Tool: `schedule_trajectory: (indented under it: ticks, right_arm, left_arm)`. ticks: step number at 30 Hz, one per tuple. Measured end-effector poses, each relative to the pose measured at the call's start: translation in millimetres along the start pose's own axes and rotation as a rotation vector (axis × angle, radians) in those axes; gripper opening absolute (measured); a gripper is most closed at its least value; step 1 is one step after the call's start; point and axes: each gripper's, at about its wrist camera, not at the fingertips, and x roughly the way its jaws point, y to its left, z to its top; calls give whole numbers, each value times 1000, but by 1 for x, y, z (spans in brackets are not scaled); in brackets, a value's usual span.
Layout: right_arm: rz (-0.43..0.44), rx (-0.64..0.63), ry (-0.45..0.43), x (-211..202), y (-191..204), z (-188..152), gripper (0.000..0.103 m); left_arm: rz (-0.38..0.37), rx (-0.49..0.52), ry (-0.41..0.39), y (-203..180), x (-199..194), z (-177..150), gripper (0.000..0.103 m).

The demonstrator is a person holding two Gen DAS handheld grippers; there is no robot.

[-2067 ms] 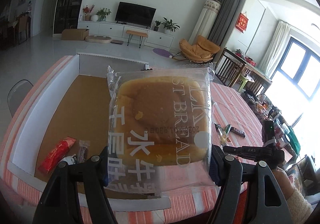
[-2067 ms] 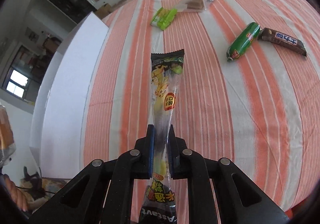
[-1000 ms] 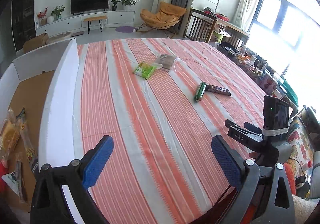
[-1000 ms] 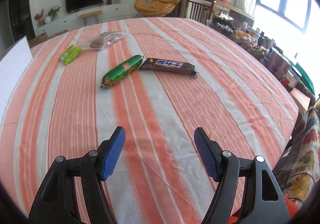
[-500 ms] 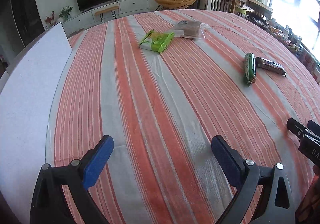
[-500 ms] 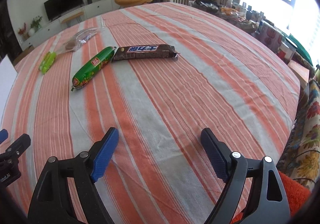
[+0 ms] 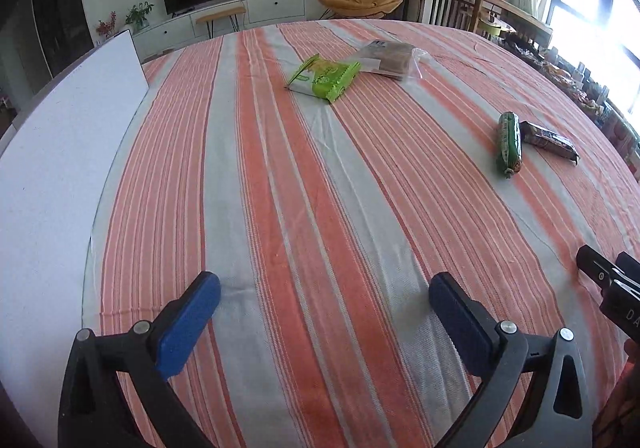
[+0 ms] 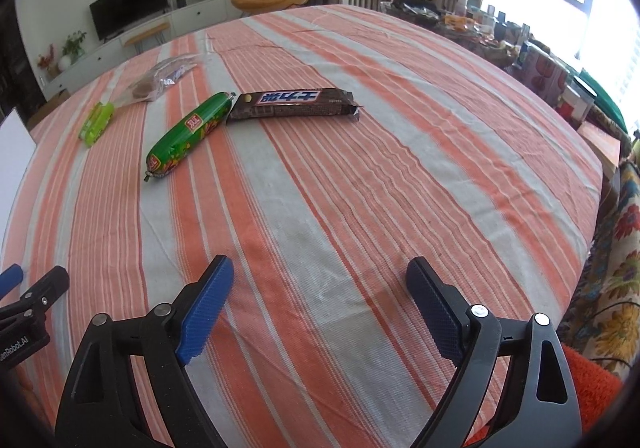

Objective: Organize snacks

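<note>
Both tongs hang over the striped desk with nothing in them. The left tongs stand wide, pads apart over bare cloth. The right tongs are wide too, and their jaws have just been opening, with nothing between them.

Four snacks lie loose on the desk. In the right view the green sausage lies on a slant, its far tip just beside or touching the end of the brown bar; I cannot tell which. Both are ahead and left of the right tongs, well apart from the pads. Farther back sit the lime packet and the clear bag, which seems to hold a brown cake, though it is small and glare-washed. The two overlap at their near corners, up the middle of the left view. The white box wall runs along the left edge of the desk; its inside is hidden from here.

The step in hand looks like the reach for the next snacks, each hand free to take one. The right tongs would need to go forward and left, then turn to span the sausage or bar across its narrow width. The left tongs must travel farther to the lime packet and take it by its free side, so the bag is not dragged along.
</note>
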Motion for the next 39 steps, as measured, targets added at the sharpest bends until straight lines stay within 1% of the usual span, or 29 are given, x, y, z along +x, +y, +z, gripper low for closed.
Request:
schedule_trajectory:
  ticks: [18,39]
  right_arm:
    - [4,-4,11,2,1,0,91]
    - [6,-4,3,0,2,-1,91]
  left_arm:
    - [0,1,0,0,0,0,103]
    - [-1,4,0,0,0,0,103]
